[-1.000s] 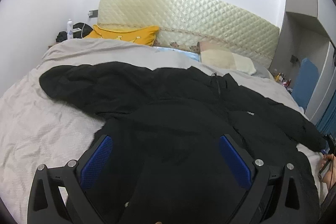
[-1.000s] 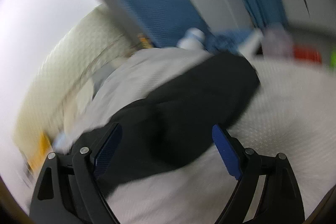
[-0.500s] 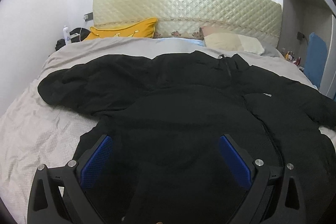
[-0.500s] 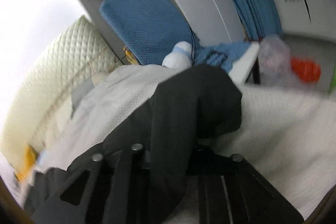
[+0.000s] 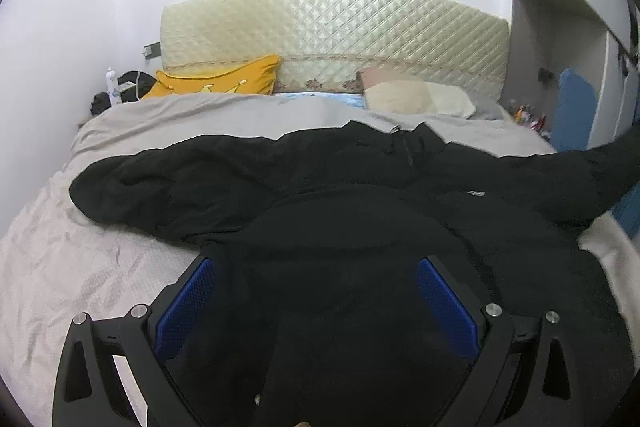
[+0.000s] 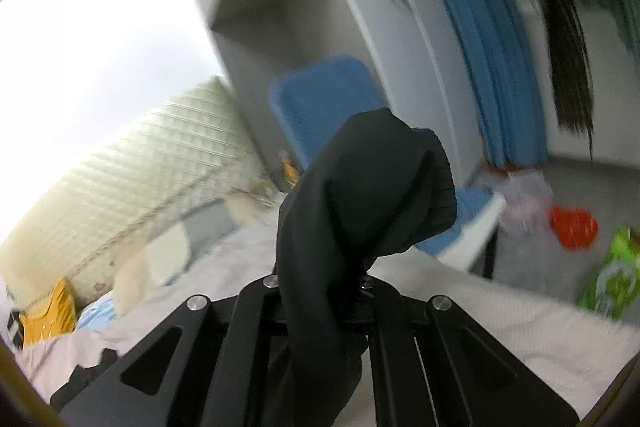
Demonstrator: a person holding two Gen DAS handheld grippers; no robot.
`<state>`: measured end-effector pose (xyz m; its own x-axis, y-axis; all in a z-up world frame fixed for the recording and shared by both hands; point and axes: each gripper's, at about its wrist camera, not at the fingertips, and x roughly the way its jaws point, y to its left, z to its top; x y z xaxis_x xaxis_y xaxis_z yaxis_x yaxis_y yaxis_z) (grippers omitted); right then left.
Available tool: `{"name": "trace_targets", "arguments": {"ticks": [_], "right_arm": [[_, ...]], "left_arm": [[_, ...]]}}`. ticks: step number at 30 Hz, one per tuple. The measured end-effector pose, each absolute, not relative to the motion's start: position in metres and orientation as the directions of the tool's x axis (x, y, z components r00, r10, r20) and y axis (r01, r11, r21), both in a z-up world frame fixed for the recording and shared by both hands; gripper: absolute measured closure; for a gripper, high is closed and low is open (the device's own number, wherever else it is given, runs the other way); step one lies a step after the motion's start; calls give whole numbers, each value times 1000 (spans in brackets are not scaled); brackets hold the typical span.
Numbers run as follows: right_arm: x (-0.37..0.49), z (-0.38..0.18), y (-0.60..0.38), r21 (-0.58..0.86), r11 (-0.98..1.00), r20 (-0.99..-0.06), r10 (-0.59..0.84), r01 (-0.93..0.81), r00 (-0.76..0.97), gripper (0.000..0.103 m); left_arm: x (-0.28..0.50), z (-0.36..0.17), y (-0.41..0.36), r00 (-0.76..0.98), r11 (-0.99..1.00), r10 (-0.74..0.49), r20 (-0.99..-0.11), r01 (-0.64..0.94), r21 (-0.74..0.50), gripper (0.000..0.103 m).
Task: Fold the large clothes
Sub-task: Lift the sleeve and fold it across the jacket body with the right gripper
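A large black jacket (image 5: 320, 195) lies spread across the bed (image 5: 72, 267), its left sleeve (image 5: 132, 183) stretched toward the left. My left gripper (image 5: 316, 287) hovers over the jacket's lower body, jaws wide apart, blue pads (image 5: 188, 303) bare. The jacket's right sleeve (image 5: 612, 167) rises off the bed at the right edge. In the right wrist view my right gripper (image 6: 320, 283) is shut on that sleeve's cuff (image 6: 372, 195), which stands up in a bunch above the jaws, lifted clear of the bed.
A quilted cream headboard (image 5: 332, 39) backs the bed, with a yellow pillow (image 5: 224, 81) and a beige pillow (image 5: 416, 97). To the right stand a blue chair (image 6: 324, 107), a grey wardrobe (image 6: 304, 11), a blue curtain (image 6: 492, 67) and clutter (image 6: 572, 223). Dark hair (image 6: 568, 59) hangs in at top right.
My right gripper closed on the sleeve cuff and rose with it off the bed. The left gripper's view swung slightly; the right sleeve now lifts at the frame's right edge.
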<state>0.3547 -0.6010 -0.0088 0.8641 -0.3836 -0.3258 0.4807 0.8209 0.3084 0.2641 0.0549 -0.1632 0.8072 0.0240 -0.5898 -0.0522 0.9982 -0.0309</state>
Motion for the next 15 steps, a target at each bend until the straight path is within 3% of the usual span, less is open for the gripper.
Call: {"name": "trace_targets", "arguments": {"ticks": [8, 15], "right_arm": [[353, 74, -460, 224, 929, -200, -254, 296, 946, 95], [368, 86, -330, 158, 982, -194, -76, 108, 978, 94]], "left_arm": [[220, -129, 67, 849, 998, -5, -528, -31, -58, 1], [206, -119, 91, 848, 994, 19, -530, -71, -79, 1]]}}
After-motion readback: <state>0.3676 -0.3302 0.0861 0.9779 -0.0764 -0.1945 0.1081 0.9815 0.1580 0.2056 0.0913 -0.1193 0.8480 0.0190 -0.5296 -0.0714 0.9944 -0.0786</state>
